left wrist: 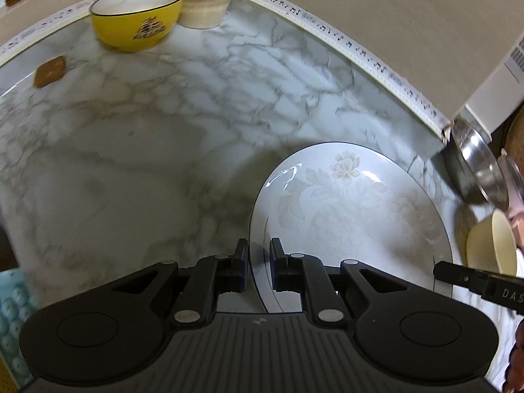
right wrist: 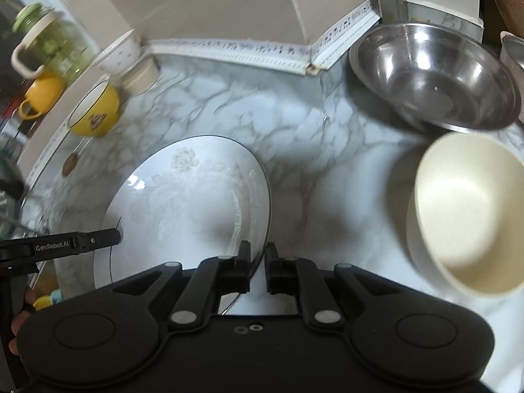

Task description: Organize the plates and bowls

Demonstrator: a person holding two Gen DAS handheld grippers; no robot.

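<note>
Both grippers, my left point(left wrist: 257, 258) and right point(right wrist: 257, 262), pinch opposite rims of the flowered plate point(left wrist: 347, 216) at six o'clock above the counter point(left wrist: 163, 131); yellow bowl point(left wrist: 137, 16), steel bowl point(right wrist: 435, 75) and cream bowl point(right wrist: 468, 213) remain scattered.

Both grippers matte black w/ silver pivot pins; left gripper point(right wrist: 116, 235) marked "GenRobot.AI".

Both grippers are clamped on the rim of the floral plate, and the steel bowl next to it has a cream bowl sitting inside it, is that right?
Not quite. The right wrist view shows the steel bowl empty; the cream bowl sits beside it. Both the left gripper and right gripper do clamp the floral plate.
</note>
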